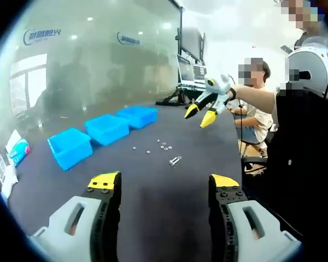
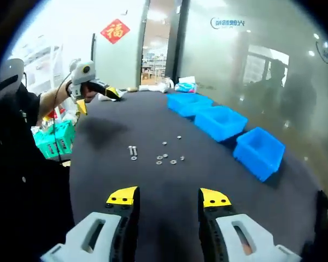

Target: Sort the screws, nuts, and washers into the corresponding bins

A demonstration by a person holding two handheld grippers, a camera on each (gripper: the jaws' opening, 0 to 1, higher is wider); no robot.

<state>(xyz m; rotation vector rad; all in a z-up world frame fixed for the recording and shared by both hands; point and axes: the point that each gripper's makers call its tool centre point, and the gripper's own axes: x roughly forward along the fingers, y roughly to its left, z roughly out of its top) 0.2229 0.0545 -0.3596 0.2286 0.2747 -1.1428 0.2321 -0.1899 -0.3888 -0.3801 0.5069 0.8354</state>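
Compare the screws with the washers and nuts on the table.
The screws are elongated and lie side by side; the washers and nuts are small, round and scattered loosely. The screws sit apart from that cluster, farther from the blue bins. Both are silvery, on the dark table.

Open left tongs (image 1: pixel 165 188) above table (image 1: pixel 153 180), three bins (image 1: pixel 106 129) beyond
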